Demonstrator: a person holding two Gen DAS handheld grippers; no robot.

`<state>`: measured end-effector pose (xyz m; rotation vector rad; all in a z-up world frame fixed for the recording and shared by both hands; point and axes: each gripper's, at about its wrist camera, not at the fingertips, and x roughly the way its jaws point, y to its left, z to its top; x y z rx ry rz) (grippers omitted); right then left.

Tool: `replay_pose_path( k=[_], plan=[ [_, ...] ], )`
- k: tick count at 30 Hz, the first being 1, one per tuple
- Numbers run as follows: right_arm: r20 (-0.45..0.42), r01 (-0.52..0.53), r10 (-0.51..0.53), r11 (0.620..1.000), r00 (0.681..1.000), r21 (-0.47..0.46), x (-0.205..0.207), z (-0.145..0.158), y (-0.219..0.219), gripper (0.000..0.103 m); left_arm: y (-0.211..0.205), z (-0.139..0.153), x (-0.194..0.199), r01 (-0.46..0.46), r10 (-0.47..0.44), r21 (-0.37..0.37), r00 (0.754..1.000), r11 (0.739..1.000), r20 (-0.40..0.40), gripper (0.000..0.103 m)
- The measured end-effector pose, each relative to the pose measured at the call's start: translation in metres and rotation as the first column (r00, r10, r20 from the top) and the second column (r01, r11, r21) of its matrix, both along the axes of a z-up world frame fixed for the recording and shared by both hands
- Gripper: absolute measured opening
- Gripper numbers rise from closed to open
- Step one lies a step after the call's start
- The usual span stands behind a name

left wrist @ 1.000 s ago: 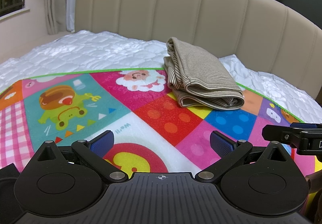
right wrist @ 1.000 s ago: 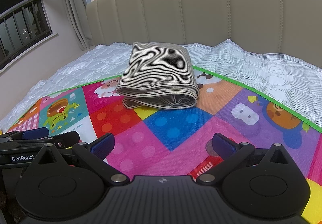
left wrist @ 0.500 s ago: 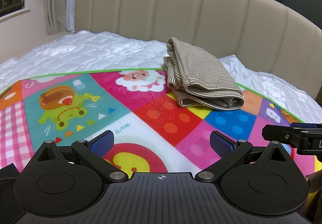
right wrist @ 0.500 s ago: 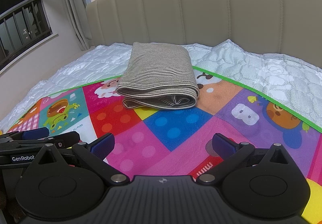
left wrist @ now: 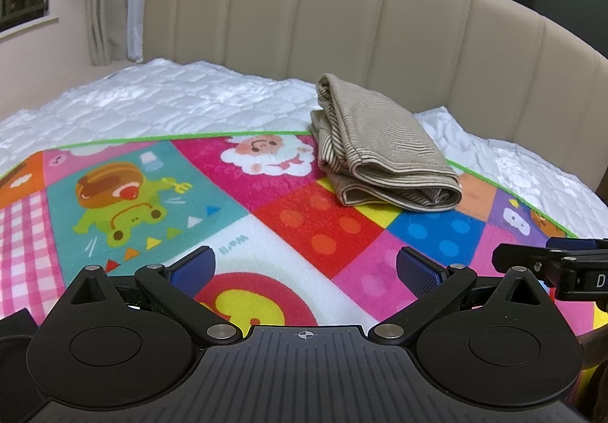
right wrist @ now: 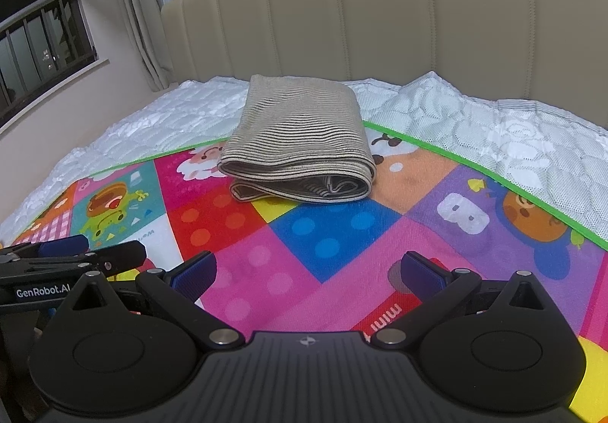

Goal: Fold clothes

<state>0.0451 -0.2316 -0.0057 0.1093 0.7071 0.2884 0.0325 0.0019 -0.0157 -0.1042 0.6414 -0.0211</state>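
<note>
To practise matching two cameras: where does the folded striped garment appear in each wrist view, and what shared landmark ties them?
Left wrist: folded striped garment right of centre, at the mat's far edge.
Right wrist: centre, upper half.
Shared landmark: sheep picture on the mat, just left of it.

"GenRobot.AI" on left tool (right wrist: 72,257), "mini" on mat (right wrist: 383,320)

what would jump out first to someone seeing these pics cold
The bright cartoon play mat spread over the white quilted bed grabs the eye first. Next comes the folded striped garment lying at the mat's far edge, near the beige padded headboard. Both claws, left and right, are open and empty in the foreground, well short of it.
</note>
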Motion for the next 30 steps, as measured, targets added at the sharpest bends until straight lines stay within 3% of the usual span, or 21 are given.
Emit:
replay_pose_path(
  k=[22,30],
  plan=[
    [-0.002,-0.002,0.002,1.0,1.0,-0.007,0.0001,-0.0003,0.0004,0.103,-0.0018,0.0008,-0.0003,0.011,-0.011,-0.003,1.0,1.0,0.002,0.103],
    [-0.008,-0.002,0.002,1.0,1.0,-0.018,0.0016,-0.0014,0.0012,0.103,-0.0011,0.0036,-0.0037,0.016,-0.016,-0.011,0.999,1.0,0.036,0.103]
  ],
)
